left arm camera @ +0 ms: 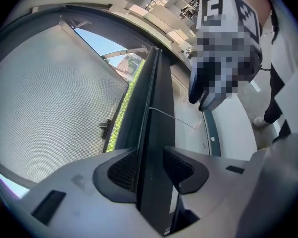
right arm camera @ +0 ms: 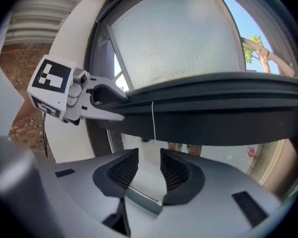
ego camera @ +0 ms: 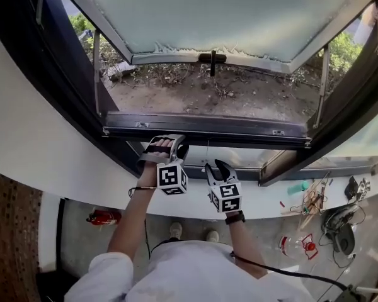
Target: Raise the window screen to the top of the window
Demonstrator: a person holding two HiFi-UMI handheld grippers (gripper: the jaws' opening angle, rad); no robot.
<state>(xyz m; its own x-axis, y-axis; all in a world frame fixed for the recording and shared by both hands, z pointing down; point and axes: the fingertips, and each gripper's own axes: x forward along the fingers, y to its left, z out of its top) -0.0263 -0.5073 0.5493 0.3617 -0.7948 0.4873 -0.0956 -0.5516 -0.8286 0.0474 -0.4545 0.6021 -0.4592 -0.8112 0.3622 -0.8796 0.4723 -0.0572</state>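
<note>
The left arm (ego camera: 129, 222) stretches straight up to the screen bar (ego camera: 208, 129), which spans the window frame (ego camera: 63, 74). The left gripper (ego camera: 166, 142) has its jaws spread wide astride the bar, not clamping it. The right arm (ego camera: 247, 247) is bent. The right gripper (ego camera: 215, 167) sits just under the bar, jaws apart around the bar's thin cord (right arm camera: 153, 120).
</note>
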